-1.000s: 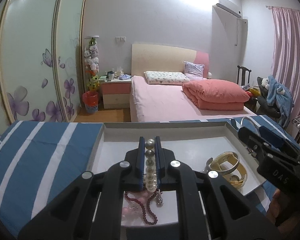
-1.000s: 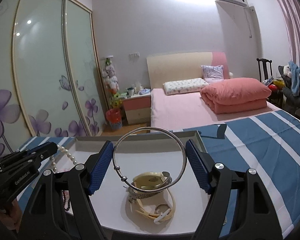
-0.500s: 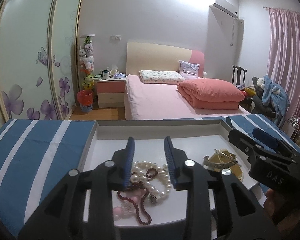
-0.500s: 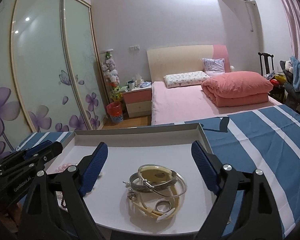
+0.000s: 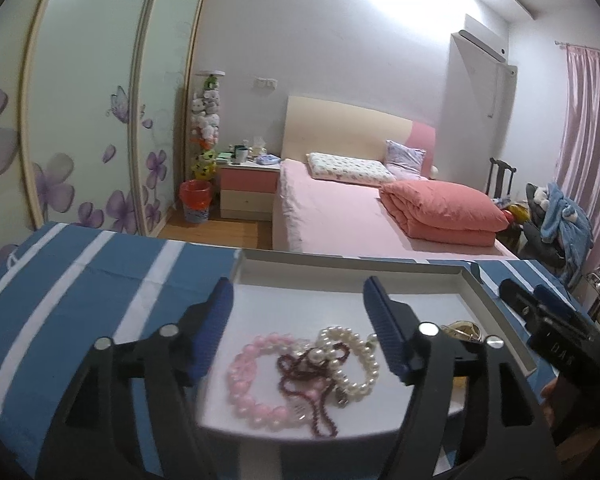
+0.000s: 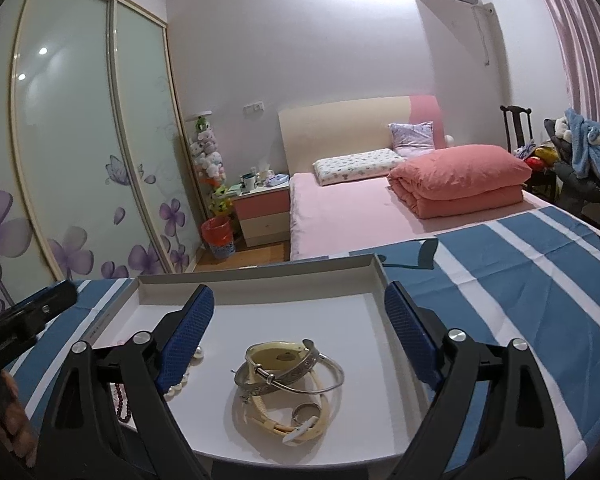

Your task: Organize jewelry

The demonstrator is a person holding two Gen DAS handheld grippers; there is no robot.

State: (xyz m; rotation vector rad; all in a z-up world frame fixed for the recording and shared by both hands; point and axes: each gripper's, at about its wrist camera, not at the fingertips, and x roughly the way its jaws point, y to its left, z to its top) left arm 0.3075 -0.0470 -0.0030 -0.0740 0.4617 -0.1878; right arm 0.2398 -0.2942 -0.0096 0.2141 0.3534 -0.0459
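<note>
While both hand-held grippers are held over a shallow white rectangular tray, nothing is gripped by either. The left hand-held gripper is seen with its blue-padded fingers spread wide, and a heap of beaded jewelry is framed between them on the tray floor: a pink bead bracelet at 9 o'clock of the heap, a white pearl bracelet at 3 o'clock, and a dark red bead strand tangled across the middle, touching both.

The right hand-held gripper is likewise opened wide. Between its fingers a second pile is seen on the same tray: a thin silver bangle and an engraved silver cuff are laid over a cream-coloured wristwatch, with a small silver ring at 6 o'clock of the pile, resting against the watch strap. At 9 o'clock in this view, the pearls and red beads are partly hidden behind the left finger.

The tray is set on a blue and white striped cloth covering the tabletop.
</note>
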